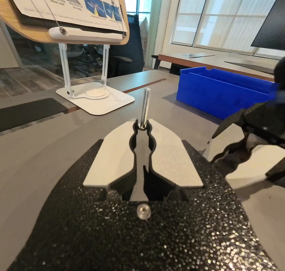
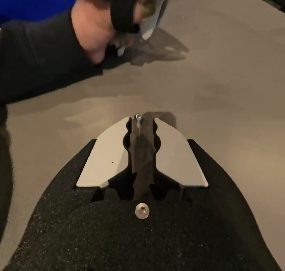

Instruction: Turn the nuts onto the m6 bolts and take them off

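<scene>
Left gripper (image 1: 142,125) is pinching a silver bolt (image 1: 144,104) by its head at the fingertips, shank upright at 12 o'clock w/ no nut on it; blue bin (image 1: 222,90) sits at 2 o'clock and white doc stand (image 1: 98,98) at 11 on the grey table (image 1: 46,148). Right gripper (image 2: 141,120) is spread apart, pointing down at the table — a small silver nut (image 2: 139,117) lies just beyond its tips, nearer the left finger, not gripped. Person's hand (image 2: 95,29) shows at 11 o'clock in right wrist view, blurred.
</scene>
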Available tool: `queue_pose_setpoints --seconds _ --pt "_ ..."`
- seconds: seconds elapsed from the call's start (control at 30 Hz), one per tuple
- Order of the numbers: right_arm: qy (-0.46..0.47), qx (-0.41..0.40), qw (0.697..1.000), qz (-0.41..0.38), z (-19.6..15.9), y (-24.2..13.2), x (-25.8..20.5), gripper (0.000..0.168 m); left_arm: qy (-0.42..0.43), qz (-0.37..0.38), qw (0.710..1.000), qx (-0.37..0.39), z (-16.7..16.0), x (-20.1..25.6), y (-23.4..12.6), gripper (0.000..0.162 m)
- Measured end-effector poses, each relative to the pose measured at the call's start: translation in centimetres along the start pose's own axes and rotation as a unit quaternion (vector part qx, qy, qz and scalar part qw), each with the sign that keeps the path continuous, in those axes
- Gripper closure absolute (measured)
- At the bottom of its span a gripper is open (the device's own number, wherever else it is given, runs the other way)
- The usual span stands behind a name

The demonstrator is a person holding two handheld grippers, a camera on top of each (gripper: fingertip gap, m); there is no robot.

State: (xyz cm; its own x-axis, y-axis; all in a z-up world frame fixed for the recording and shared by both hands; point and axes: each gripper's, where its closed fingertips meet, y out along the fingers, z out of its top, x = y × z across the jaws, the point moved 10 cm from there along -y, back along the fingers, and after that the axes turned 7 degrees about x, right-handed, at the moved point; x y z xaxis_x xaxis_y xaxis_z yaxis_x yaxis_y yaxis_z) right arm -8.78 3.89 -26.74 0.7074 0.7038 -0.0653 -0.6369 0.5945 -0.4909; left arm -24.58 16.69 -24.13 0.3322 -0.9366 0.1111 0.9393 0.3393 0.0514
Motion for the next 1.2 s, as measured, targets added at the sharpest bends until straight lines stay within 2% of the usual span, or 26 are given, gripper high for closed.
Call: queue_pose_setpoints --seconds 0.33,0.43,0.67,0.83,1.2 --pt "-0.025 -0.032 0.999 0.033 -0.2 1.4 -1.2 0.143 0.001 -0.014 1.000 -0.008 -0.1 0.3 0.3 0.152" --pt "-0.048 -0.040 0.998 0.023 -0.5 1.5 -1.5 0.147 -0.004 -0.017 1.000 -0.008 -0.1 0.2 0.3 0.152" --pt "-0.044 -0.030 0.999 -0.001 -0.8 0.7 -1.7 0.143 -0.005 -0.022 1.000 -0.008 -0.1 0.3 0.4 0.152" --pt "-0.042 -0.035 0.998 -0.007 -1.2 0.2 -1.7 0.154 -0.009 -0.026 1.000 -0.006 -0.1 0.3 0.4 0.152" --pt "-0.041 -0.041 0.998 -0.005 -1.3 0.2 -1.5 0.157 -0.009 -0.031 0.999 -0.009 -0.1 0.4 0.6 0.152"
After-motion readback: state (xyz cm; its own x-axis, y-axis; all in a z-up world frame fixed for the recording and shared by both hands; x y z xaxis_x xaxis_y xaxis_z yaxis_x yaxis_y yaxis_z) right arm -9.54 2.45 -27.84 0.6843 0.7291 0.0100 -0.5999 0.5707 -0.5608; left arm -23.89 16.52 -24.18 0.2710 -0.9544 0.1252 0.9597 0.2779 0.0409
